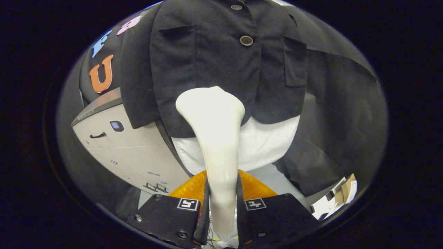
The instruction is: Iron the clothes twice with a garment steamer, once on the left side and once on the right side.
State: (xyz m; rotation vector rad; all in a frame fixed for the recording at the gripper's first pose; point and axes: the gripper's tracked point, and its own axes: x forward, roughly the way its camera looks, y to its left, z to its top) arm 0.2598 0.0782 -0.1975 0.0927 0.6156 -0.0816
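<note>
We are clamping both fingers of the gripper [222,204] on the handle of the cream plastic garment steamer [214,131], its head pressing mid-frame against the dark buttoned corduroy jacket [214,58]'s hem. Lingering there risks scorching; a loosening grip risks twisting.

The gripper [223,207] has both fingers clamped on the neck of the cream garment steamer [216,138], whose wide head presses against the lower front of the hanging dark buttoned jacket [207,58], above a white underlayer [263,145].
</note>
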